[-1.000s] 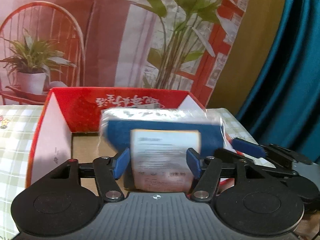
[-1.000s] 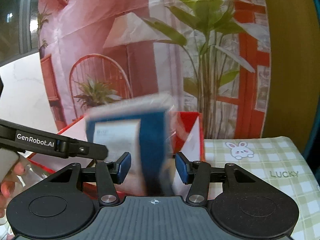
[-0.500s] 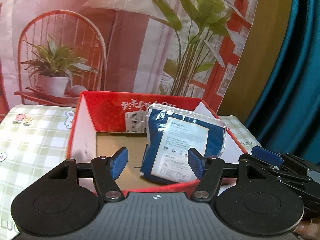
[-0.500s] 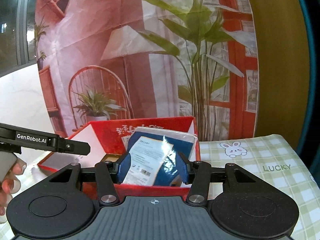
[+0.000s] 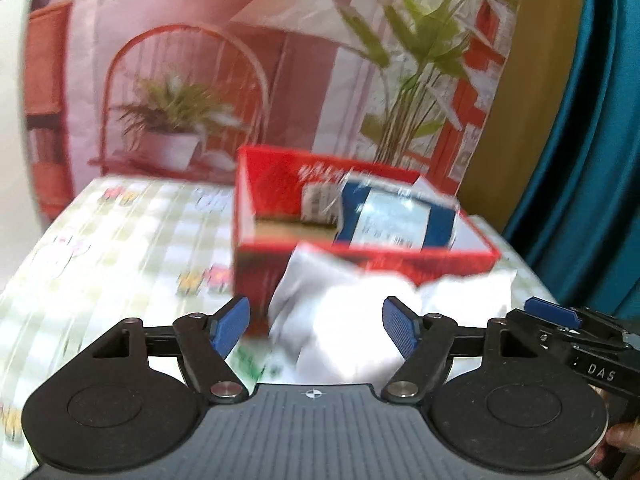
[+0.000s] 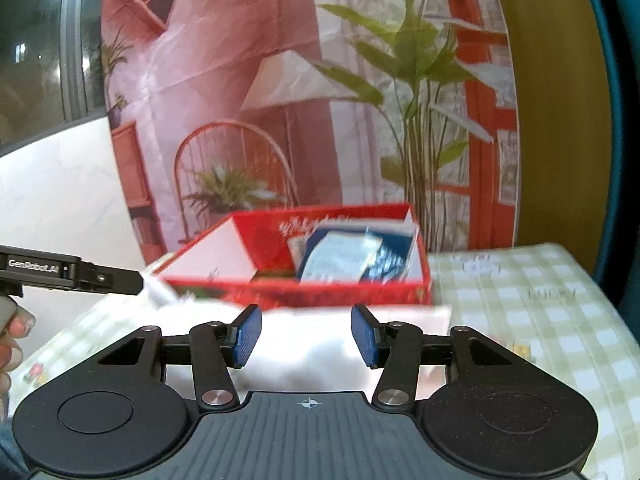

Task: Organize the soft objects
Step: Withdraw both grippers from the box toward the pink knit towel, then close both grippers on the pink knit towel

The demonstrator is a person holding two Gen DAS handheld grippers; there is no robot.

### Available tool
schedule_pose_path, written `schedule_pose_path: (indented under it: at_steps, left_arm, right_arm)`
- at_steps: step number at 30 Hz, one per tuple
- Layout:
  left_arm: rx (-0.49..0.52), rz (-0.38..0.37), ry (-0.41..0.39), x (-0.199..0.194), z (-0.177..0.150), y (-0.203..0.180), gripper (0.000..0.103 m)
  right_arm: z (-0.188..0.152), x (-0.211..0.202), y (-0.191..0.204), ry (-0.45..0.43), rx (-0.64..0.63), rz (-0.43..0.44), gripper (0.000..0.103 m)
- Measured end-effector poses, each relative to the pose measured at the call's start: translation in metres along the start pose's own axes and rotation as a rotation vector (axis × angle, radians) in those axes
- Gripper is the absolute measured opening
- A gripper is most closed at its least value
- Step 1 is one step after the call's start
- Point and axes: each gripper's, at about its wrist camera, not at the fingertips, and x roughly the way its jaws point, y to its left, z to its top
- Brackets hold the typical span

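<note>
Blue packet [image 6: 352, 254] leaning upright in red box [image 6: 340, 294].

"DAS" on right gripper [image 5: 552, 316]; "GenRobot.AI" on left gripper [image 6: 72, 274]; "LUCKY" on tablecloth [image 6: 552, 294].

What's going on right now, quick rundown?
Left gripper empty, jaws opening; right gripper open, empty. Blue packet in red box. White bundle on table, next up.

Staged set: printed backdrop [image 6: 280, 80] behind checked tablecloth [image 6: 520, 300]
</note>
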Motion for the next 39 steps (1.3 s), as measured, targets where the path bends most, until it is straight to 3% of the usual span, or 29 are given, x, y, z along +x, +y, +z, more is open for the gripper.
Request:
schedule_pose_path:
  at_steps: [7, 14, 19, 26, 39]
  left_arm:
    - [-0.027, 0.037, 0.144, 0.006, -0.046, 0.012, 0.079]
    - [-0.035, 0.051, 0.292, 0.03, -0.064, 0.022, 0.089]
    - [-0.058, 0.061, 0.371, 0.048, -0.073, 0.033, 0.089]
    - [-0.006, 0.077, 0.366, 0.06, -0.077, 0.031, 0.103]
    - [0.056, 0.104, 0.357, 0.057, -0.083, 0.016, 0.103]
  right_arm:
    - [-0.045, -0.015, 0.005, 0.148, 0.026, -0.035, 0.048]
    - [-0.068, -0.011, 0.008, 0.295, 0.012, -0.096, 0.068]
    - [-0.084, 0.009, 0.0, 0.407, 0.065, -0.096, 0.069]
    - [-0.093, 0.024, 0.0, 0.441, 0.064, -0.096, 0.077]
    - [-0.094, 0.028, -0.001, 0.422, 0.058, -0.095, 0.088]
